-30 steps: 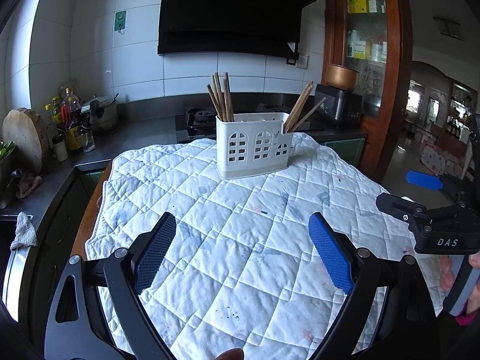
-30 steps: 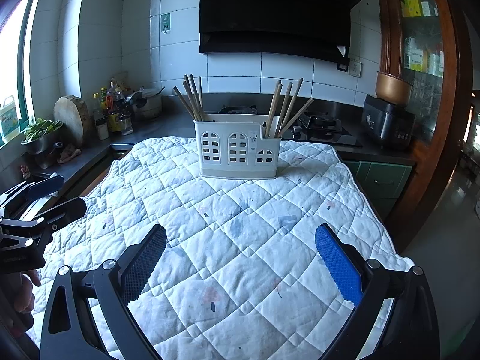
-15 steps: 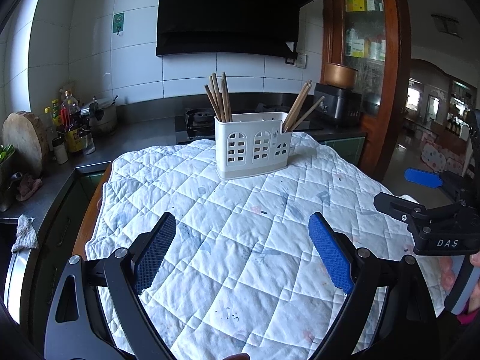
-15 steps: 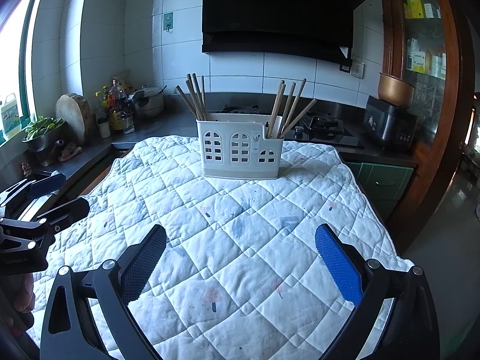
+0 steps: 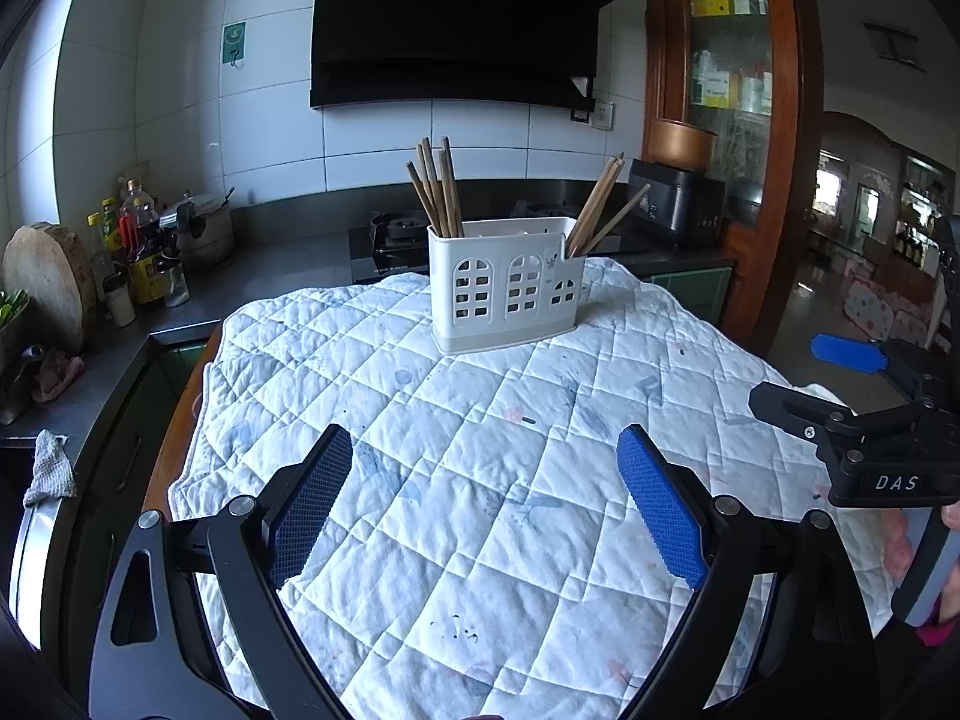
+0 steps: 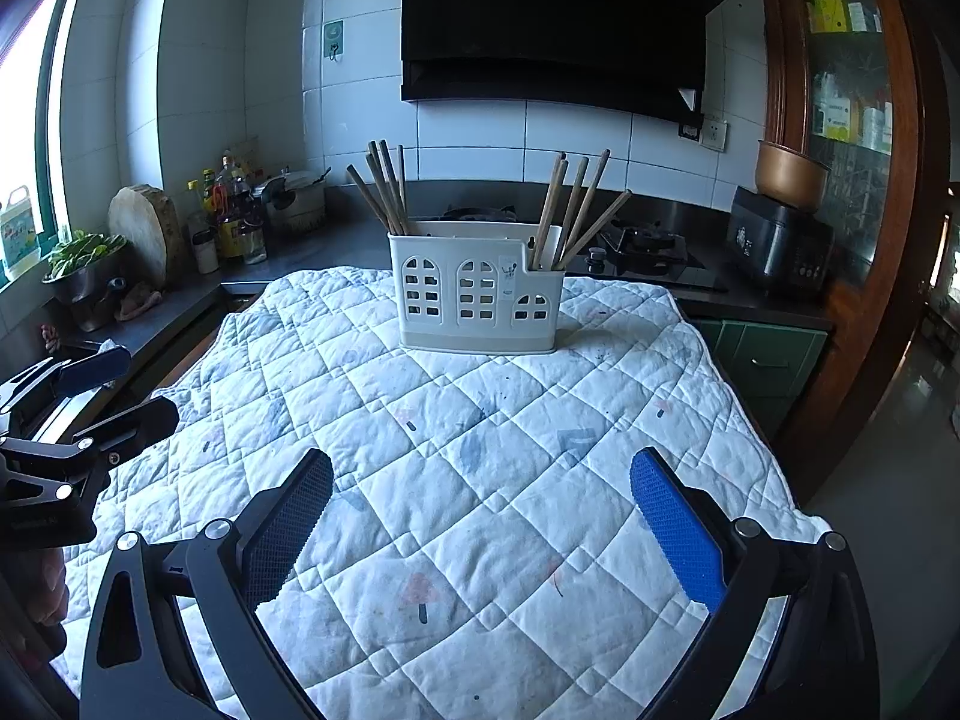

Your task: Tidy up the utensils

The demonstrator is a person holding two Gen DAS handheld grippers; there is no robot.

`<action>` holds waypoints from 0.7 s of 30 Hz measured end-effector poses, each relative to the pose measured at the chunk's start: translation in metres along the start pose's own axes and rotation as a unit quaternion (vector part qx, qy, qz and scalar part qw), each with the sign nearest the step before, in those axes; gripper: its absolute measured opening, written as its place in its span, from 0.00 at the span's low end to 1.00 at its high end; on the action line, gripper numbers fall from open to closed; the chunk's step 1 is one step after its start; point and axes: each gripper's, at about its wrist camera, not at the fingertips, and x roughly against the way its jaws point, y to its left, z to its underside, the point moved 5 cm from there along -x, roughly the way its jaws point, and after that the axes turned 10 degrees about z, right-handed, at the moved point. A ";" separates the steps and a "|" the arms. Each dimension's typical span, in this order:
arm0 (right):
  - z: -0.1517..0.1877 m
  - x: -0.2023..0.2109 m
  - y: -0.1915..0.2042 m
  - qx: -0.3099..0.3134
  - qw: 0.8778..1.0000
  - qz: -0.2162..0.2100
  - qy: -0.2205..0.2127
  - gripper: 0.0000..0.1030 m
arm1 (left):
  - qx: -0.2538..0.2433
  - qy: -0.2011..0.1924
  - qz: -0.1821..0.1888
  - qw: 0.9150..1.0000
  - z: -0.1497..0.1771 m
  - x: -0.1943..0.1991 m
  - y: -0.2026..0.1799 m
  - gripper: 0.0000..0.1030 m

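Quilted cloth (image 5: pixel 480 480); caddy (image 5: pixel 507 294) with chopsticks (image 5: pixel 435 189).

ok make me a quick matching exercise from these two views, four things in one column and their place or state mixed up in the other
Things:
1. left gripper
2. white utensil holder
3. darker chopsticks
4. lighter chopsticks

Places or states:
A. in the holder's right end compartment
B. standing on the quilted cloth
C. open, holding nothing
D. in the holder's left end compartment

Pairs: 1-C, 2-B, 3-D, 4-A

Daylight from left window (image 6: pixel 24 138), dim right side, sharp focus, fisheye-bent edges
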 end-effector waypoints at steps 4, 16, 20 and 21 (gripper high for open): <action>0.001 -0.002 0.000 0.000 1.000 -0.001 0.001 0.93 | 0.000 0.000 0.001 1.000 0.000 0.000 0.000 0.87; 0.004 -0.006 0.002 0.002 1.000 -0.001 0.004 0.93 | -0.001 -0.002 0.001 1.000 0.003 -0.003 -0.001 0.87; 0.005 -0.007 0.001 0.002 1.000 -0.001 0.004 0.93 | 0.004 -0.006 -0.007 1.000 0.004 -0.003 0.003 0.87; 0.005 -0.008 0.001 0.002 1.000 -0.001 0.004 0.93 | 0.003 -0.006 -0.005 1.000 0.003 -0.003 0.003 0.87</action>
